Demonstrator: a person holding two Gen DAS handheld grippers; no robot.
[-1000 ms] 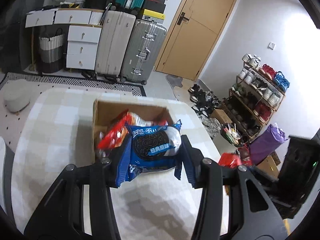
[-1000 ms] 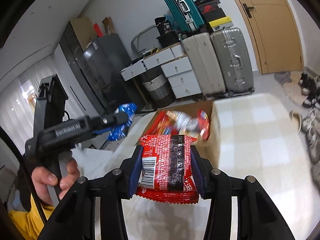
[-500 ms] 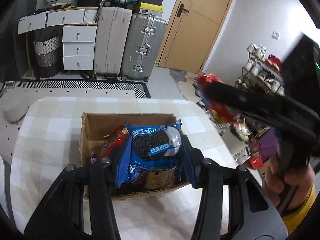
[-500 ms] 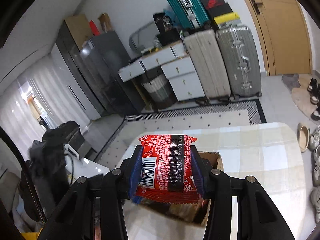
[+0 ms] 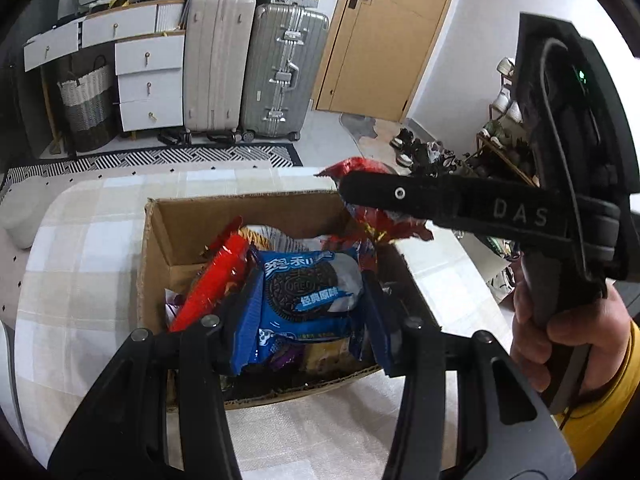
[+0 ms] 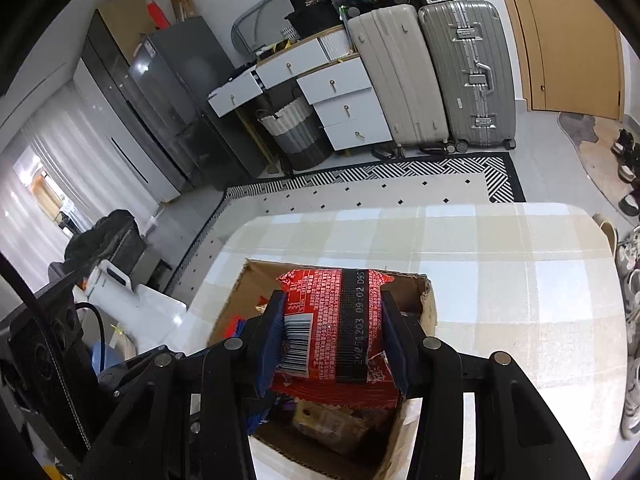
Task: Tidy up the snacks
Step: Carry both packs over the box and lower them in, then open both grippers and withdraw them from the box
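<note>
An open cardboard box (image 5: 188, 212) (image 6: 236, 300) stands on the checked table (image 5: 80, 248) with several snack packs inside. My left gripper (image 5: 306, 304) is shut on a blue Oreo pack (image 5: 310, 292), held over the box's near part. My right gripper (image 6: 332, 332) is shut on a red snack pack (image 6: 332, 320) with a barcode, held over the same box. In the left wrist view the right gripper (image 5: 352, 188) reaches in from the right above the box's far right corner, its red snack pack (image 5: 372, 216) hanging from it, a hand (image 5: 560, 332) around its handle.
A red packet (image 5: 212, 280) stands on edge in the box's left side. Beyond the table lie a patterned rug (image 6: 400, 184), suitcases (image 5: 248, 64), white drawers (image 5: 148, 80), a woven basket (image 5: 86, 108) and a door (image 5: 384, 32). A shoe rack (image 5: 500, 136) stands at right.
Both grippers have swung in over the box with their packs. The right gripper now crosses the left wrist view, and the box sits closer and lower in both views.
</note>
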